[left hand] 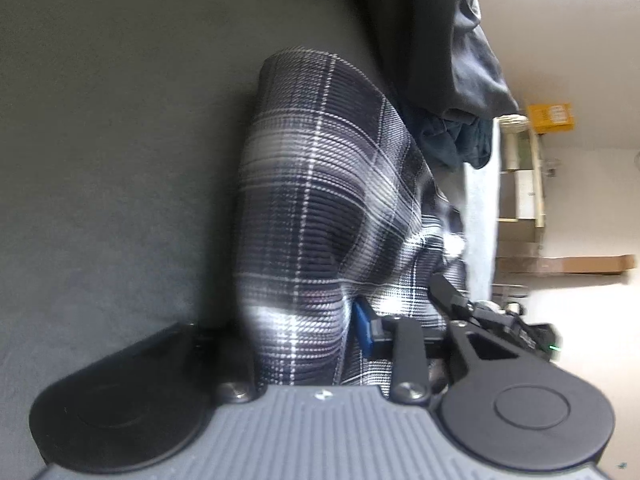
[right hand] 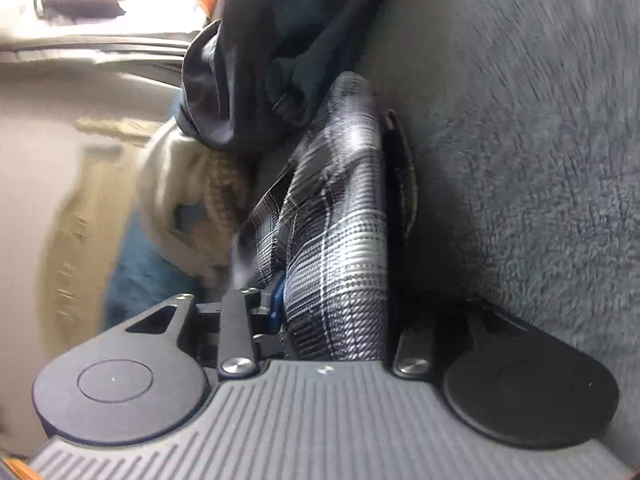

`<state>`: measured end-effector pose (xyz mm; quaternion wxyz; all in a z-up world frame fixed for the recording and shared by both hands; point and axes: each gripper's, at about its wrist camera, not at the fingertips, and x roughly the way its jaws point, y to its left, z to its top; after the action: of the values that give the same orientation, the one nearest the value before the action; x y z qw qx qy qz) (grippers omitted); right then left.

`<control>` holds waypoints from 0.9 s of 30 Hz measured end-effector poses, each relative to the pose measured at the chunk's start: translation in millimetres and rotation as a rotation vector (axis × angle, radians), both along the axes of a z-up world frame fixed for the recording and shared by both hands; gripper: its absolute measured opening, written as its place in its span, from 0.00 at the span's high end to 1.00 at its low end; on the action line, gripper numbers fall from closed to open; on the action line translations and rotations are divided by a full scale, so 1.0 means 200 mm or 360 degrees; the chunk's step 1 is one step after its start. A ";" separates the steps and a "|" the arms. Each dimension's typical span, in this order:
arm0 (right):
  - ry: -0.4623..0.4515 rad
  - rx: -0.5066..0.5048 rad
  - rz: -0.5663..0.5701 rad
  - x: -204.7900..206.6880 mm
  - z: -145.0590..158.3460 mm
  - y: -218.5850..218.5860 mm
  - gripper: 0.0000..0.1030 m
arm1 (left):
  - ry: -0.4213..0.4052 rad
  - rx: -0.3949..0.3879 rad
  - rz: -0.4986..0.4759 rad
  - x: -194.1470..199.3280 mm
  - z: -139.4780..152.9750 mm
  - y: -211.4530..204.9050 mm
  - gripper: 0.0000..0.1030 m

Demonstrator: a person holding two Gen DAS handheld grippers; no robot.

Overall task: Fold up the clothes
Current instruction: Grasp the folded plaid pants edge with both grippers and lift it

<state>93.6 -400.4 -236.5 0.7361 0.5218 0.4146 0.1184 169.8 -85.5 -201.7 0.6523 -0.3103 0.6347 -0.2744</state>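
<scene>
**Between both grippers: plaid cloth held mid-fold**

Between the closed fingers of the left gripper (left hand: pixel 320 344) and of the right gripper (right hand: pixel 332 320) runs the black-and-white plaid woven garment (left hand: pixel 316 184), each tool pinching a part of it. It hangs bunched against the dark grey fleecy blanket surface (left hand: pixel 112 152), not laid flat, so I judge a fold is underway, its stage unclear. Ahead of the tools, a heap of dark navy clothes (left hand: pixel 452 40) lies unfolded and crowds the space. A beige knitted item (right hand: pixel 188 184) sits left of the right tool.
</scene>
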 end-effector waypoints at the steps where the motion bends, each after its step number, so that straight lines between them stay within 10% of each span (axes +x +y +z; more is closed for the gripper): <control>1: -0.0007 -0.0086 0.0003 -0.01 0.05 0.03 0.66 | -0.0028 0.0019 -0.0008 -0.02 0.03 -0.01 0.73; 11: -0.0148 -0.0749 0.0127 -0.15 0.49 0.30 0.70 | -0.0305 0.0204 -0.0083 -0.19 0.36 -0.06 0.82; 27: -0.0425 -0.1196 0.0055 -0.80 1.23 0.75 0.70 | -0.0716 0.0169 -0.0185 -0.84 1.07 0.23 0.82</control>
<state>-66.1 -249.7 10.0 0.9210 0.1893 0.3383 0.0376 0.8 -40.2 11.7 0.7758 -0.1696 0.5038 -0.3401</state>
